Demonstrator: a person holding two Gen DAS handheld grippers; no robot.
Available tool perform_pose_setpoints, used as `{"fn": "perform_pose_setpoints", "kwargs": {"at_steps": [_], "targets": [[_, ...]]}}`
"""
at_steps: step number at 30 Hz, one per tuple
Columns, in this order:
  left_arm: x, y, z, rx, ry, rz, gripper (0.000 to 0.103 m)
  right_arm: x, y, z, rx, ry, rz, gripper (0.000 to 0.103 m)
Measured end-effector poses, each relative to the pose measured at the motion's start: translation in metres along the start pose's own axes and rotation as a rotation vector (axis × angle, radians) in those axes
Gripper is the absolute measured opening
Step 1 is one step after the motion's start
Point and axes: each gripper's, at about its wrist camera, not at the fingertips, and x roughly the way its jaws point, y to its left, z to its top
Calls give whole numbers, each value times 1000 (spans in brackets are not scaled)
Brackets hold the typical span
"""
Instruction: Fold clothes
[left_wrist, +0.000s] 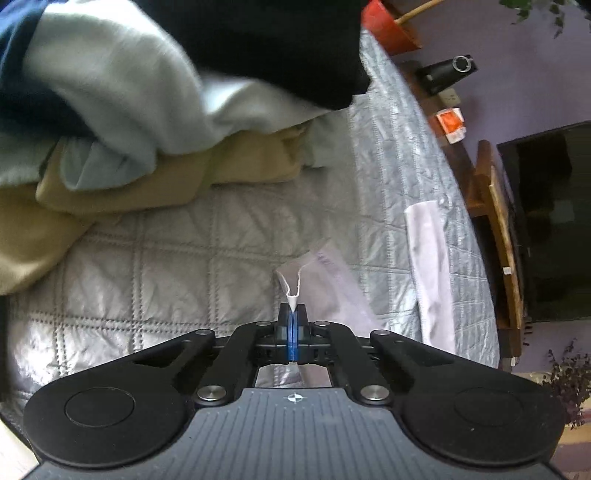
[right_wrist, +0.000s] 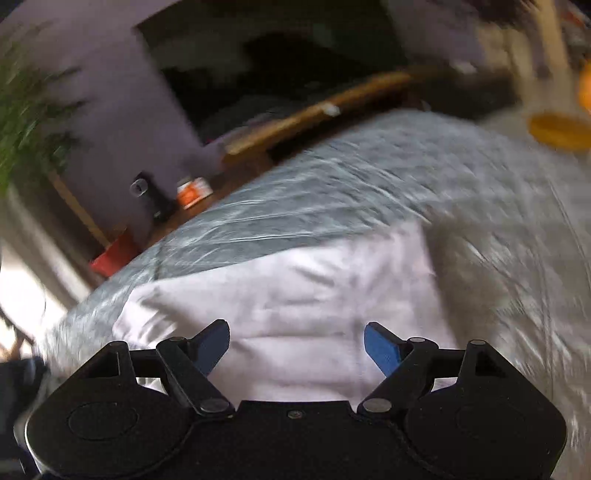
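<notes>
A pale lilac garment (left_wrist: 430, 266) lies on the grey quilted bed cover (left_wrist: 177, 258), near the bed's right edge. My left gripper (left_wrist: 292, 308) is shut on a pinched corner of that garment, and the cloth rises from the bed to its blue pads. In the blurred right wrist view the same lilac garment (right_wrist: 295, 280) spreads flat below my right gripper (right_wrist: 295, 345). Its blue fingers (right_wrist: 382, 352) stand wide apart above the cloth, with nothing pressed between them.
A heap of clothes sits at the back left: a light blue piece (left_wrist: 122, 96), a tan piece (left_wrist: 122, 192) and a black one (left_wrist: 280, 44). Beyond the bed edge are a wooden bench (left_wrist: 498, 229), a dark TV screen (left_wrist: 554, 221) and a red box (left_wrist: 388, 26).
</notes>
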Motion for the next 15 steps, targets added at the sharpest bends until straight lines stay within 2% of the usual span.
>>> {"fn": "perform_pose_setpoints", "kwargs": {"at_steps": [3, 7, 15], "targets": [[-5, 4, -4, 3, 8, 21, 0, 13, -20, -1, 90, 72, -15, 79], [-3, 7, -4, 7, 12, 56, 0, 17, -32, -4, 138, 85, -25, 80], [-12, 6, 1, 39, 10, 83, 0, 17, -40, -3, 130, 74, -29, 79]]}}
